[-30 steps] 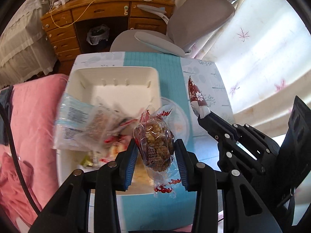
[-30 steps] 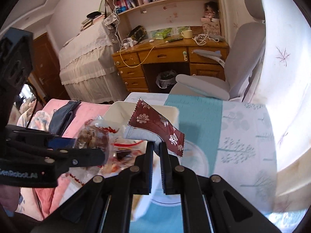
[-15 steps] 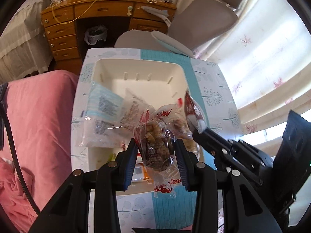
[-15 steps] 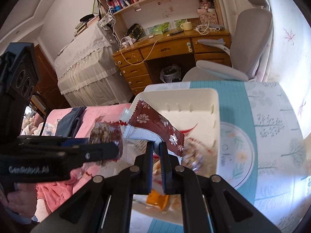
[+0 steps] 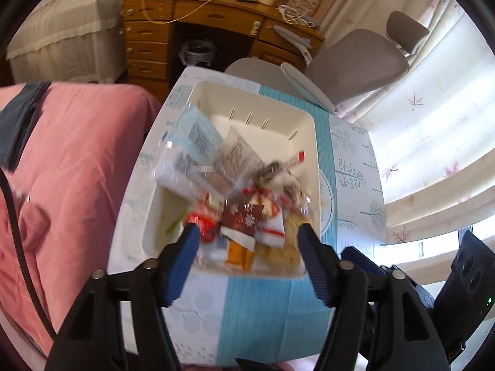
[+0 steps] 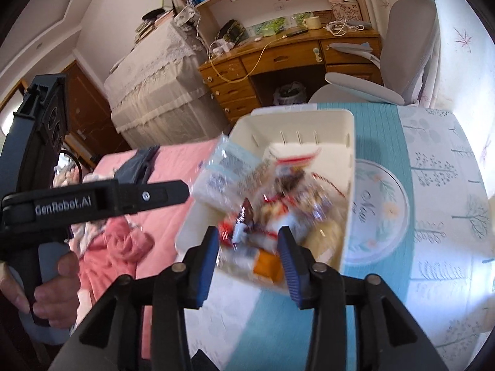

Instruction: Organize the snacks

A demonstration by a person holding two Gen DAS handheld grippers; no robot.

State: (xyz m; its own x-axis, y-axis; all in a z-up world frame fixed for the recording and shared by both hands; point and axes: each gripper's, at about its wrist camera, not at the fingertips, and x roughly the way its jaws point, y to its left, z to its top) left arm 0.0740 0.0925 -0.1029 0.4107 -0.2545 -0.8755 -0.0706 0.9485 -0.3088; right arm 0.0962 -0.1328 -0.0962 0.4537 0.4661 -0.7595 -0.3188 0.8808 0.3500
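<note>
A bedroom table (image 5: 256, 315) carries the bin (image 5: 309, 142) — snacks (image 5: 247, 204) are piled inside it. Both grippers, left (image 5: 247, 253) and right (image 6: 247, 253), gape empty above it; next, probably, fetch another snack.

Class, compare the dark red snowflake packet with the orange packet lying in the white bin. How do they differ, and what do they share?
The dark red snowflake packet is patterned with white snowflakes; the orange packet looks plain. The dark red snowflake packet lies on top of the heap, while the orange packet sits lower, partly covered, nearer the white bin's near wall. Both rest loose in the bin; neither is gripped.
</note>
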